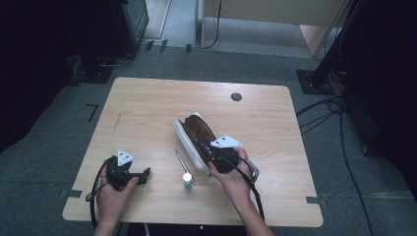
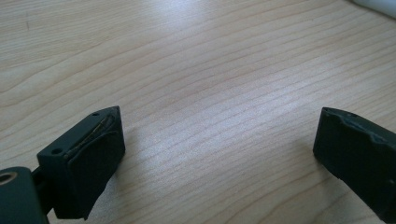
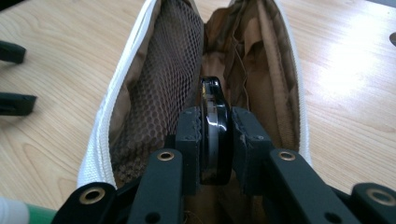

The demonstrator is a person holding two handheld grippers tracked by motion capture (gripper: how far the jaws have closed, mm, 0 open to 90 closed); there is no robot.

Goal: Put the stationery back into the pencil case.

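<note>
Near the middle of the pale wooden table (image 1: 147, 108), a white zip pouch with a brown lining and a brown mesh inner pocket (image 1: 193, 135) lies unzipped, its mouth gaping wide. The right gripper (image 3: 215, 135) reaches into that mouth from the near end, and its jaws are clamped on a flat, glossy black disc-shaped object with a pale rim (image 3: 214, 122), held on edge between the pads, just over the lining and between the mesh pocket and the folded brown fabric of the far wall. From the high view, the right gripper (image 1: 216, 156) sits at the near end of the pouch, with the person's hand behind it.

Left of the pouch, a slim grey pen (image 1: 180, 161) lies on the wood, and a small white-capped green tube (image 1: 187, 181) stands just by its near end.

Further left, the left gripper (image 1: 142, 176) rests low over bare table, well apart from the pouch; its jaws stand wide apart with nothing between them.
</note>
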